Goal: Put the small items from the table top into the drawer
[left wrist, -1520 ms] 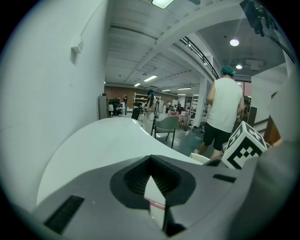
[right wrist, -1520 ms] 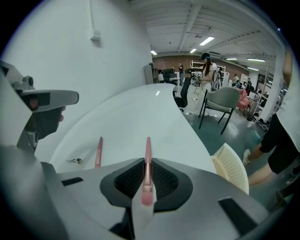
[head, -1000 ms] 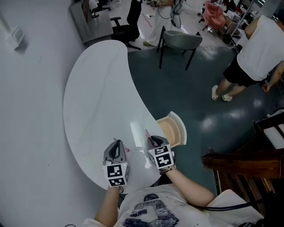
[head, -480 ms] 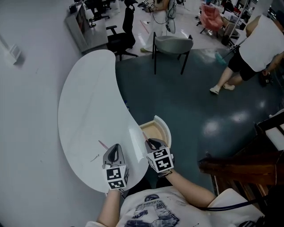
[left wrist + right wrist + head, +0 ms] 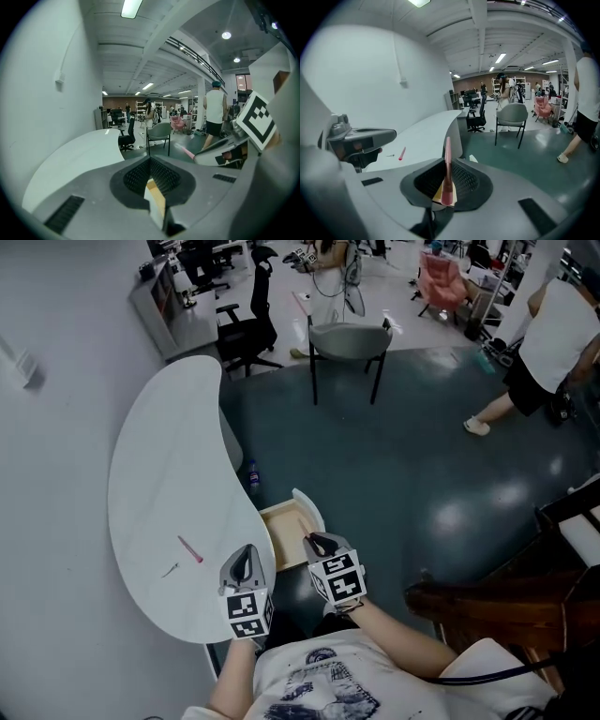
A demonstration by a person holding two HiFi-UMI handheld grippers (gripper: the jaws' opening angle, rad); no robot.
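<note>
Clamping the slim pink stick (image 5: 448, 171) in your right gripper's (image 5: 315, 542) jaws over the open wooden drawer (image 5: 282, 524) readies a drop, while your left gripper's (image 5: 246, 557) jaws sit clenched and empty at the white tabletop's (image 5: 159, 456) near edge.

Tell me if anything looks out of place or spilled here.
Nothing spilled or damaged. The drawer stands open at the table edge; one pink stick and a tiny dark bit lie loose on it; the right claw grips another pink stick.

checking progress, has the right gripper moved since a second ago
Yes. The right gripper, holding a pink stick, went off the table to the open drawer.
</note>
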